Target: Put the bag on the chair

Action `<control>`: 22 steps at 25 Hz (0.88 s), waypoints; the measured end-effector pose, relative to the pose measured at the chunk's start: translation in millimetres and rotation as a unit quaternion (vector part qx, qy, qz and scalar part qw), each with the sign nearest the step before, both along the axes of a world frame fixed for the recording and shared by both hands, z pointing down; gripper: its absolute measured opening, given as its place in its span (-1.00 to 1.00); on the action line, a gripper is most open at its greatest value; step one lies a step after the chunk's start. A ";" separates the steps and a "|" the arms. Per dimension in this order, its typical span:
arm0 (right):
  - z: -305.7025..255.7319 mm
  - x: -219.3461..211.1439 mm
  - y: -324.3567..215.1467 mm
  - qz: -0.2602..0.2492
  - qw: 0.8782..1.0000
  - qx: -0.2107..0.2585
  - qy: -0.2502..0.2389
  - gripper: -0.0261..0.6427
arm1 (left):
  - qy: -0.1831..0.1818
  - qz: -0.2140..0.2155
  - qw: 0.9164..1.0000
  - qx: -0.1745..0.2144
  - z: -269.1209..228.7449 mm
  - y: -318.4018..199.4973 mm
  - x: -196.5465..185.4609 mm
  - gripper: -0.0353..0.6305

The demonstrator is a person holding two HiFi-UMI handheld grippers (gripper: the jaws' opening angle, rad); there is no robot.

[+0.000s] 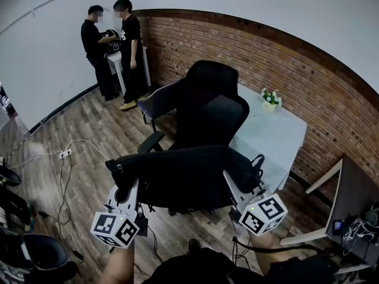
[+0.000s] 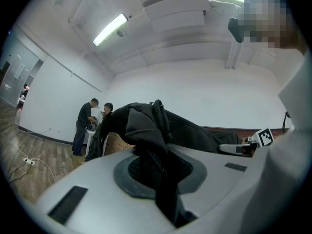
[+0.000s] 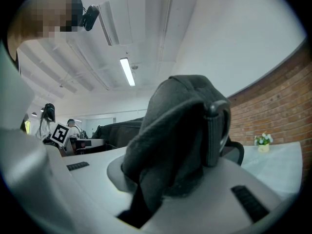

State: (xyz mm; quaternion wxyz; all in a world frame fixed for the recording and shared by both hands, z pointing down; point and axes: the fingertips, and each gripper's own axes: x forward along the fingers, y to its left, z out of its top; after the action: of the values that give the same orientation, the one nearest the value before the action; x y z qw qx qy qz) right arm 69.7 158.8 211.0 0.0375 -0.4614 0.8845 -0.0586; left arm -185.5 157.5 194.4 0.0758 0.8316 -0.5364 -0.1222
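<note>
My left gripper is clamping its jaws on the left end of the black bag, which is hanging just in front of the chair, seemingly clear of its seat. My right gripper is pinching the bag's right end with its jaws, on the chair's table side.

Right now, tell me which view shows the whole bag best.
The head view: the black bag shows end to end, held before the chair between the left hand-held gripper and the right hand-held gripper. The left gripper view shows only one pinched end close up, the right gripper view the other.
</note>
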 end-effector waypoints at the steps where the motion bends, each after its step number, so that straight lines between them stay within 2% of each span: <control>1: 0.2 6.1 -6.0 0.003 1.000 0.000 0.000 -0.72 | -0.001 0.004 1.000 0.000 0.2 -8.0 6.2 -0.76; 10: 3.3 45.7 -54.5 0.015 1.000 0.008 0.005 -0.72 | -0.002 0.022 1.000 -0.020 6.8 -67.4 46.8 -0.76; 16: 9.5 51.4 -80.1 0.014 1.000 -0.002 -0.012 -0.72 | -0.015 0.021 0.999 -0.028 7.2 -95.5 53.3 -0.75; 22: 14.4 56.1 -98.2 0.029 1.000 -0.005 -0.006 -0.72 | -0.008 0.038 0.999 -0.031 18.7 -123.3 59.0 -0.75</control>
State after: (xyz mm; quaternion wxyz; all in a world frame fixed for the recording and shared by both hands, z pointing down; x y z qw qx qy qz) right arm 125.8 60.6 225.4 0.0427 -0.4869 0.8700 -0.0647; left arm -126.6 34.3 213.1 0.1019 0.8499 -0.5082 -0.0953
